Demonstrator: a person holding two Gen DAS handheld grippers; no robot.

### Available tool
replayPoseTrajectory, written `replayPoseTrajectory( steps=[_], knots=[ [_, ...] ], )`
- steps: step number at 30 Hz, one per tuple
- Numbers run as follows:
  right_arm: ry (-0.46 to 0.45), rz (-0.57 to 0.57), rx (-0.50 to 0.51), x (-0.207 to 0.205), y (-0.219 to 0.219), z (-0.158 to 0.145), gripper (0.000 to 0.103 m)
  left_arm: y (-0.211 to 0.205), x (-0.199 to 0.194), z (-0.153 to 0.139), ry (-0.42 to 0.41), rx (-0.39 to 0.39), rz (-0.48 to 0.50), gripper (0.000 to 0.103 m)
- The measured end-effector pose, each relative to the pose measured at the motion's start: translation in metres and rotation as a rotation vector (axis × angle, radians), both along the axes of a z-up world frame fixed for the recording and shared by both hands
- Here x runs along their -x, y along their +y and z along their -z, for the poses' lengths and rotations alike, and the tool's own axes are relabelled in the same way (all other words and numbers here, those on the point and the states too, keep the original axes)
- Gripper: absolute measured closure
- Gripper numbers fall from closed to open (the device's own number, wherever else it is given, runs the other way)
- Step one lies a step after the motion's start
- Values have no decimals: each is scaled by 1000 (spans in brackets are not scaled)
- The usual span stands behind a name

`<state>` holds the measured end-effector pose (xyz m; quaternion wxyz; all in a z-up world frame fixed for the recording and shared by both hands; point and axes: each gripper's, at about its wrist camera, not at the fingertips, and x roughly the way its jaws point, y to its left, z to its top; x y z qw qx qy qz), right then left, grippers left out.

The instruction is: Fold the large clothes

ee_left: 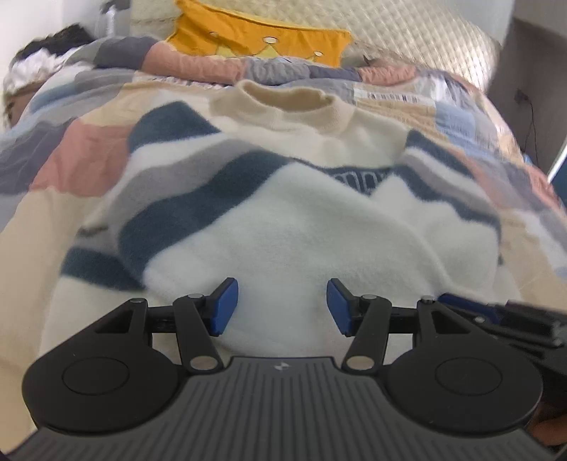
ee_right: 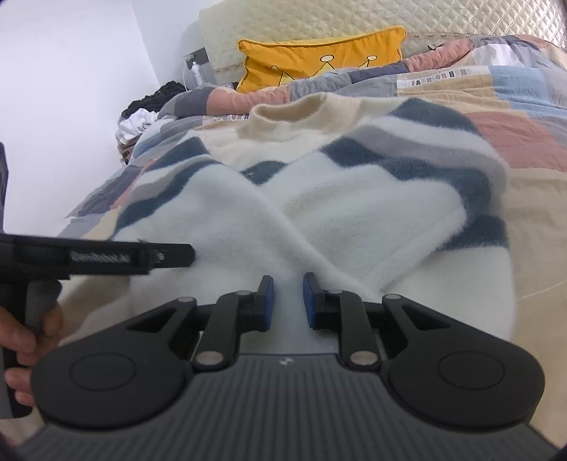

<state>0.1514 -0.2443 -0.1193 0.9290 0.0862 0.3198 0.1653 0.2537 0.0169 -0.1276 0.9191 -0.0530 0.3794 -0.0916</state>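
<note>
Patchwork quilt [ee_left: 88, 152] covers the bed under my work. Nearest me, my left gripper [ee_left: 281, 306] stands released over the sweater [ee_left: 283, 220]; my right gripper [ee_right: 287, 301] is nearly clenched, fabric between its pads, grip uncertain. Both sleeves look folded across the chest already; the hem-to-collar [ee_left: 283, 99] fold remains, I judge.

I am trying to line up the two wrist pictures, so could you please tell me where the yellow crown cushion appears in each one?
Left wrist view: the yellow crown cushion sits top centre, behind the patchwork quilt.
Right wrist view: the cushion is at the top, slightly right of centre.
Shared landmark: the sweater's cream collar, just below the cushion in both.
</note>
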Motion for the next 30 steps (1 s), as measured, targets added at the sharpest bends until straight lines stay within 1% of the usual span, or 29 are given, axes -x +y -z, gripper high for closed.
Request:
replayPoseTrajectory(
  steps=[4, 8, 10, 13, 15, 16, 19, 21, 22, 23, 25, 28, 30],
  knots=[
    [-1, 20, -17, 10, -5, -5, 82, 23, 23, -19, 20, 74, -85, 42],
    [0, 38, 12, 25, -4, -14, 82, 44, 56, -41, 22, 85, -132, 42],
    [10, 57, 22, 32, -5, -19, 78, 56, 73, -48, 33, 97, -161, 42],
    [20, 85, 23, 43, -8, -26, 75, 72, 97, -53, 63, 108, -197, 42],
    [14, 98, 43, 49, -8, -31, 68, 79, 110, -56, 71, 102, -226, 42],
    [12, 108, 55, 52, -8, -33, 66, 82, 116, -57, 78, 109, -239, 42],
    [9, 138, 48, 61, -13, -38, 55, 93, 131, -54, 111, 158, -283, 42],
    [19, 170, 27, 66, -19, -40, 37, 98, 138, -52, 133, 178, -314, 42],
    [23, 189, 15, 68, -22, -41, 31, 100, 141, -50, 145, 182, -325, 42],
    [27, 215, 4, 71, -25, -41, 22, 101, 142, -48, 158, 180, -338, 42],
    [31, 284, 2, 76, -31, -42, 21, 103, 143, -46, 175, 176, -364, 41],
    [73, 455, 48, 79, -45, -38, 21, 106, 141, -44, 190, 171, -401, 40],
    [95, 547, 49, 79, -55, -36, 21, 106, 140, -42, 199, 164, -417, 38]
  ],
)
